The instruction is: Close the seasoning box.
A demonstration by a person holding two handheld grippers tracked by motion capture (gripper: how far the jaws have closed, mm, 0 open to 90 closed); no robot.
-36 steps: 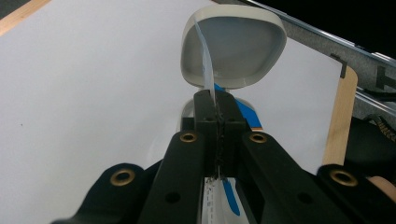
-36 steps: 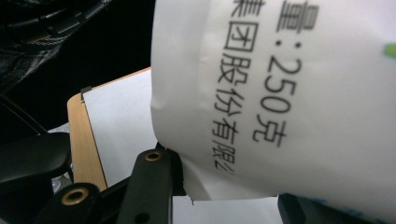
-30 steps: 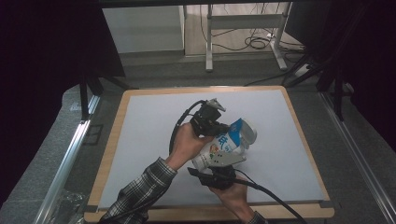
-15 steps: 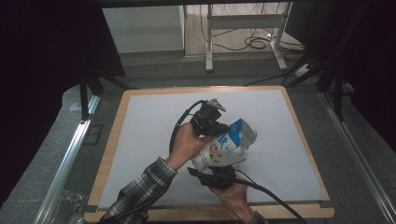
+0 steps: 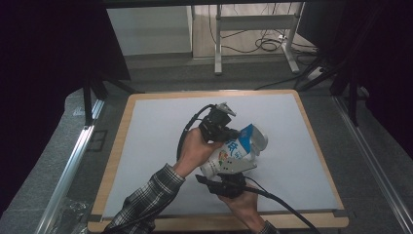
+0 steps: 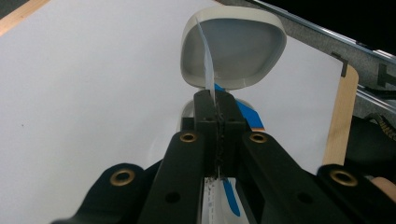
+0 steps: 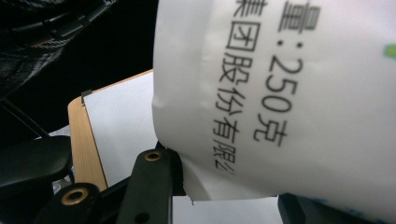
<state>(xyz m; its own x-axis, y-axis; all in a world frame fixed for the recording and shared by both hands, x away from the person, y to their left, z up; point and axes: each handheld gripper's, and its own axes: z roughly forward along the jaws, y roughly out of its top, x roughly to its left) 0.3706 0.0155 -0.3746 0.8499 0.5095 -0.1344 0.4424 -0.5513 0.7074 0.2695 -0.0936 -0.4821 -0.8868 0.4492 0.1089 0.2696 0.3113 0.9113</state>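
Note:
A white pouch with blue print is held up over the white mat, tilted, its open mouth toward the right. My left gripper is shut on the thin upper edge of the pouch; in the left gripper view the jaws pinch that edge, with the grey-lined open mouth just beyond. My right gripper grips the pouch's lower end from below. In the right gripper view the pouch, printed with black characters, sits between the two jaws of the right gripper.
The mat lies on a board with a wooden rim. A metal rail runs along the left and crumpled plastic lies at the bottom left. Desk legs and cables stand behind the table.

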